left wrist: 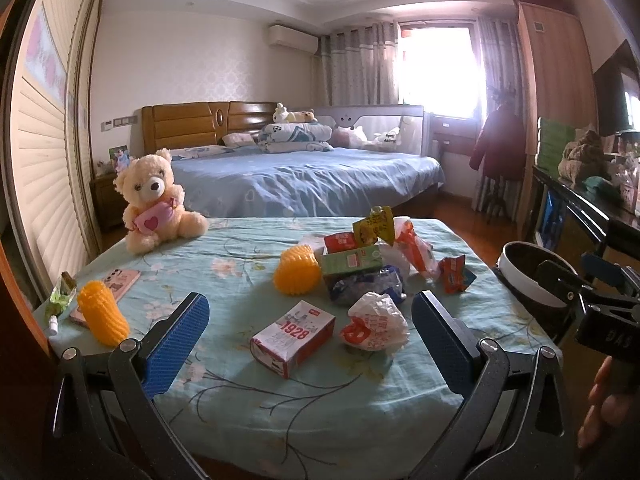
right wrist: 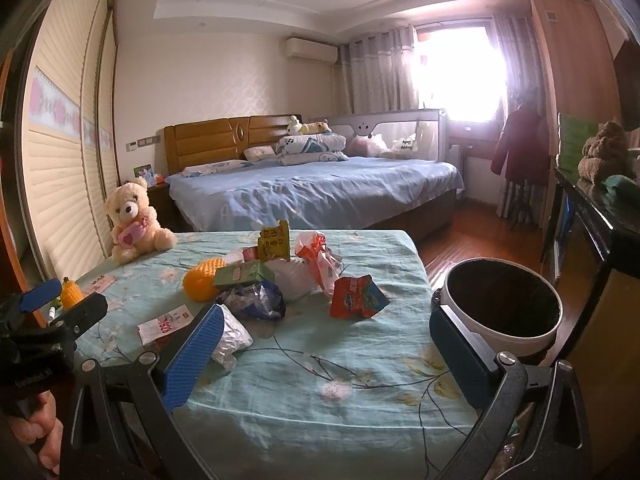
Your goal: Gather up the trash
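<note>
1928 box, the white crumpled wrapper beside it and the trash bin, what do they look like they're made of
1928 box: likely thin printed cardboard, matte, with sharp folded edges.
White crumpled wrapper: looks like thin paper, possibly waxed, holding stiff creases with red print.
Trash bin: seems smooth white plastic with a slight sheen; the dark inside may be a liner, hard to tell.

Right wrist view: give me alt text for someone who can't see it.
The open right gripper hovers empty over a floral-clothed table, with a trash bin at its right edge. Wrappers and cartons are heaped mid-table, a teddy bear sits far left, and a bed lies behind.
</note>
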Tool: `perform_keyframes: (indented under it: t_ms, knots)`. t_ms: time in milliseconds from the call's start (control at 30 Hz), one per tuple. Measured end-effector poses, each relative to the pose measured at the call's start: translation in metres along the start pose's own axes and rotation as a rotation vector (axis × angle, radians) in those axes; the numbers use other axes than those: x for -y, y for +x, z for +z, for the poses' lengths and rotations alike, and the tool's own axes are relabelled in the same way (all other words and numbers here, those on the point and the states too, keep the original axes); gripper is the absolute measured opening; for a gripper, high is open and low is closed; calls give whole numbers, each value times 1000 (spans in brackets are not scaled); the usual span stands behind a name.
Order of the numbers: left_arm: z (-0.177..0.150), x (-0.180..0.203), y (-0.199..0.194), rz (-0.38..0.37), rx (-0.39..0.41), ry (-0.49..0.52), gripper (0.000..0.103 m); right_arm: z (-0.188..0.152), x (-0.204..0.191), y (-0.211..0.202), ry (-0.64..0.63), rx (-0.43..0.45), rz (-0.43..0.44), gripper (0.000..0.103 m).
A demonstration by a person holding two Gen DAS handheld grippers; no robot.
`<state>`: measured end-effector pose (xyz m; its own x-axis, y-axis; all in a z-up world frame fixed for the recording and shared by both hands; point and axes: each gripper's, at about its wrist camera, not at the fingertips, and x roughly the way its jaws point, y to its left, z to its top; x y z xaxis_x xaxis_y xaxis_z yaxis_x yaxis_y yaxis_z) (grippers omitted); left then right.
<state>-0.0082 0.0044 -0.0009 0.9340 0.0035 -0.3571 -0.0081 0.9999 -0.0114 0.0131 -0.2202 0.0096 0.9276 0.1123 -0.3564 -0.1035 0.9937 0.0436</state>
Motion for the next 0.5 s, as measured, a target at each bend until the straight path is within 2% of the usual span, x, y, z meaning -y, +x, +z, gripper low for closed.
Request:
perform_keyframes:
  t_ms: [500]
  knots:
    - [1,1,0,1,-2,2,103,3,-4,-1,0,1,11,103]
